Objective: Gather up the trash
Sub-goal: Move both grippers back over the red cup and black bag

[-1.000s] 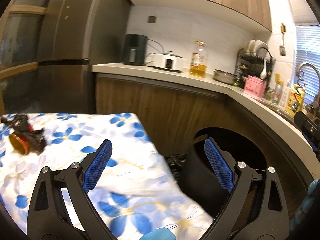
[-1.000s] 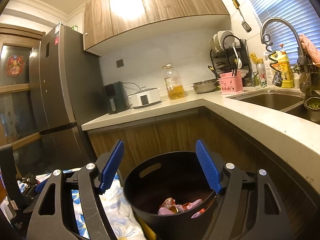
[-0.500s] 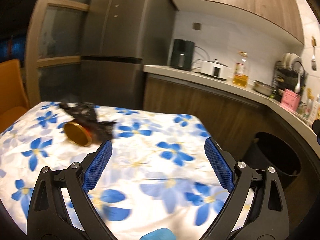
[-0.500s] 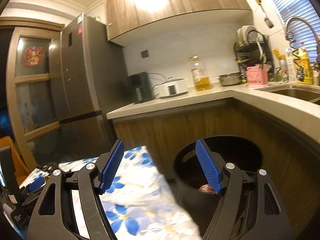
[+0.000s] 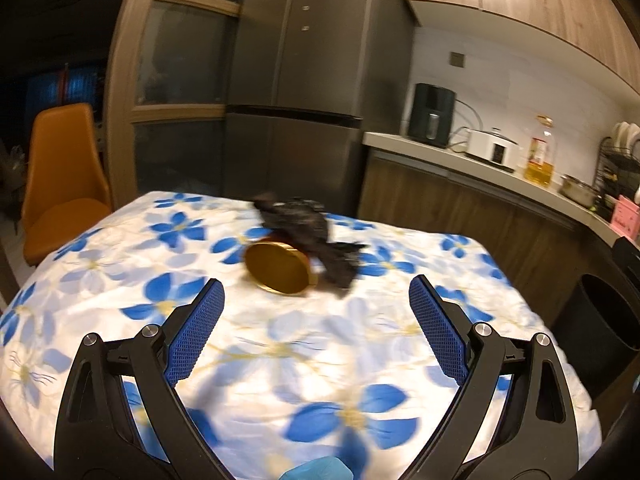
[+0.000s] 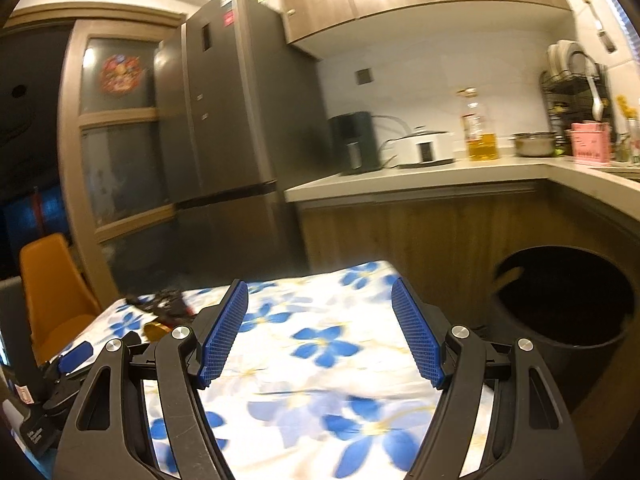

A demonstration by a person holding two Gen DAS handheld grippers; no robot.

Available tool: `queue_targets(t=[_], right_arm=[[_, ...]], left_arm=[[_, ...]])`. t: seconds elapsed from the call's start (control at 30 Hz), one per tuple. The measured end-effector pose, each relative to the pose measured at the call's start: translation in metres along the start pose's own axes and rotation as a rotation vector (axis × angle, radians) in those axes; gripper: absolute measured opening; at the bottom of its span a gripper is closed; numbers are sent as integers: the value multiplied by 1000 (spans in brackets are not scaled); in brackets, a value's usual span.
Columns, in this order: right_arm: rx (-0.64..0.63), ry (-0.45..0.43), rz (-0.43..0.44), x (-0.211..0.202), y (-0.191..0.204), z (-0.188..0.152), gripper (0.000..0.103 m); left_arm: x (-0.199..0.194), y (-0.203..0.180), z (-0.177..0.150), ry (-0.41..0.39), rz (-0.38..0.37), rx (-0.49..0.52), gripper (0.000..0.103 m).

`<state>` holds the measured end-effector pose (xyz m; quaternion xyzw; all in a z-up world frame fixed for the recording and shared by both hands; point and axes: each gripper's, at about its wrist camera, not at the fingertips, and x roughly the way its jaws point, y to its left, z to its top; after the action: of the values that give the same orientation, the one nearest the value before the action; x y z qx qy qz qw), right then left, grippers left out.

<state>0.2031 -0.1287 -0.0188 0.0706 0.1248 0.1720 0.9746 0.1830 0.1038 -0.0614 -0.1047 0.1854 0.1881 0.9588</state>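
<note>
left hand-held gripper [image 5: 316, 308]: jaws wide, empty, over the table [image 5: 100, 264] | right hand-held gripper [image 6: 320, 332]: jaws wide, empty | trash: gold-lidded can [image 5: 280, 266] touching crumpled black bag [image 5: 308, 228], mid-table | black bin [image 6: 568, 300]: beside table, below counter

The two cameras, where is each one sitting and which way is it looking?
Left wrist: sits on the left claw, looking across the flowered tablecloth at a gold lid and black crumpled trash; its own open blue fingers show.
Right wrist: sits on the right claw, looking over the table corner toward the counter and black bin; its open blue fingers show.
Shared: tablecloth, trash, bin, fridge, orange chair.
</note>
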Motion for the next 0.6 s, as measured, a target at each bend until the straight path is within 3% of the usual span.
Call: queue_targets(t=[0.33, 0.6], right_arm=[[-67, 74, 163, 55, 83, -19, 73], [-130, 142, 250, 105, 138, -33, 73]], left_arm=[[8, 69, 12, -27, 102, -57, 92], [23, 103, 26, -46, 126, -92, 92]])
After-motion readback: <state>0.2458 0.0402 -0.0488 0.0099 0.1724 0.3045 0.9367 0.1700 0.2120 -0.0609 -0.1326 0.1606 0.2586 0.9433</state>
